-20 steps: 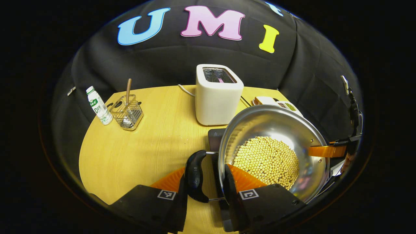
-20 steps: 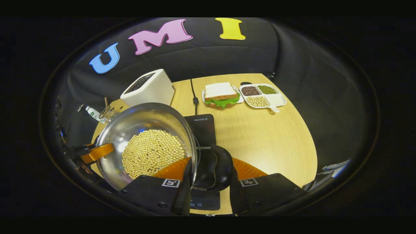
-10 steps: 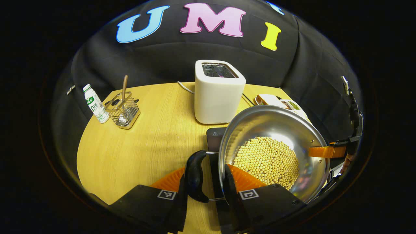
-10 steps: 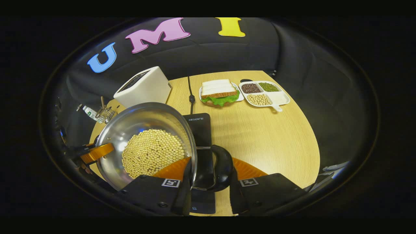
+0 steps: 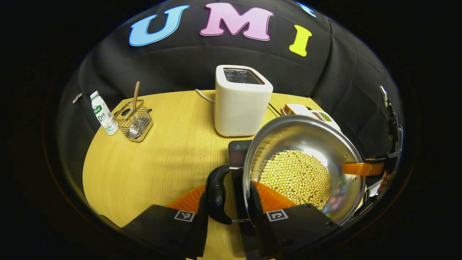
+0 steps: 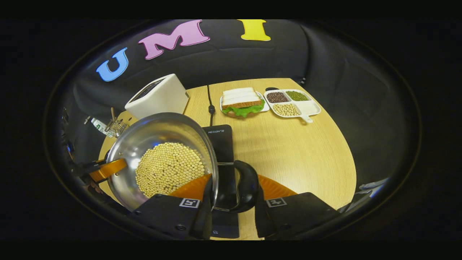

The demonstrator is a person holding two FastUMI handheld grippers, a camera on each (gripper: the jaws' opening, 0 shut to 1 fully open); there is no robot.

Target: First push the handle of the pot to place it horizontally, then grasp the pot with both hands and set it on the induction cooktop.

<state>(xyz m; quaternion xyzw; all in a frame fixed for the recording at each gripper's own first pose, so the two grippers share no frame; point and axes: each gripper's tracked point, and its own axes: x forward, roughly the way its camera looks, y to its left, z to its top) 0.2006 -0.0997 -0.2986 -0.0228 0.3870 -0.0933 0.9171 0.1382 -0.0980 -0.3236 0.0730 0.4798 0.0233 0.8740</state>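
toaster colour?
White toaster, clearest in the left gripper view.

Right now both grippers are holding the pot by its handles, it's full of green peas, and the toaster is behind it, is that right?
Not quite: the pot holds pale yellow beans, not green peas, as the right gripper view shows. The rest stands: the left gripper and right gripper each hold a handle, and the toaster stands behind the pot.
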